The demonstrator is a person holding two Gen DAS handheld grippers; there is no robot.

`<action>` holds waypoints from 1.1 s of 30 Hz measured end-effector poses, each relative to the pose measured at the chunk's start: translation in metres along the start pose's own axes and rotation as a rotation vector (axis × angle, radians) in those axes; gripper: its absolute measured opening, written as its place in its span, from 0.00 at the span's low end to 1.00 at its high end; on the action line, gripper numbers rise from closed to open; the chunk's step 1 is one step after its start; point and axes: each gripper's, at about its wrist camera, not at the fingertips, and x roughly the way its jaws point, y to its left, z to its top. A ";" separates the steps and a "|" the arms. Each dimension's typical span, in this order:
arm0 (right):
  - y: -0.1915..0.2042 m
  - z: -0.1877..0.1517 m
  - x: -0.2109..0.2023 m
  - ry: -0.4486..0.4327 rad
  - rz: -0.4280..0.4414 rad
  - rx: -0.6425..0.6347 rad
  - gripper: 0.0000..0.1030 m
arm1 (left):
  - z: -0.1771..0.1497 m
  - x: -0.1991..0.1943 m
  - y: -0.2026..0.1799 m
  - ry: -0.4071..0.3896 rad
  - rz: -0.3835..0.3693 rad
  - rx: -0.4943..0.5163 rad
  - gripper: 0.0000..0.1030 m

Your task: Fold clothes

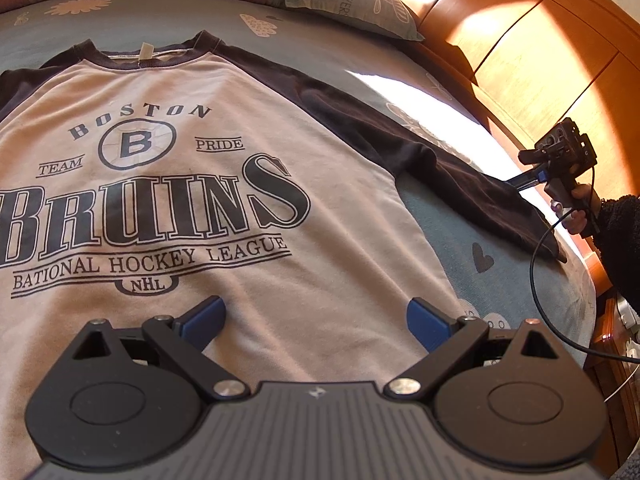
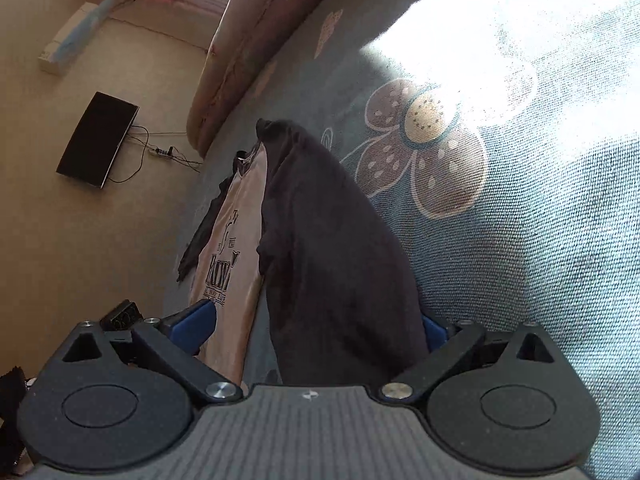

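My left gripper (image 1: 316, 318) hangs with its jaws spread wide. My right gripper (image 2: 316, 326) also looks spread, though one finger is mostly hidden.

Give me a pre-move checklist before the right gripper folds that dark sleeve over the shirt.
1. Shirt lies flat, print up: ok.
2. Dark sleeve sits between the right gripper's fingers: ok.
3. Right gripper closed on the sleeve: not ok, jaws apart.
4. Left gripper open, holding nothing, over the hem: ok.
5. Cable clear of the sleeve: cannot tell.
6. Other sleeve laid out flat: cannot tell.
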 end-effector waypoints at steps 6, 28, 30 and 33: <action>-0.004 0.008 0.004 -0.006 -0.052 0.014 0.81 | -0.002 -0.002 0.002 -0.011 -0.009 -0.013 0.94; 0.018 0.024 -0.012 -0.196 -0.582 -0.124 0.18 | 0.001 -0.002 0.002 0.005 -0.006 -0.014 0.94; 0.024 0.016 -0.018 -0.228 -0.594 -0.131 0.28 | 0.001 -0.002 0.002 0.007 -0.007 -0.013 0.94; 0.039 -0.006 -0.042 -0.279 -0.612 -0.135 0.36 | 0.001 -0.002 0.003 0.005 -0.008 -0.015 0.94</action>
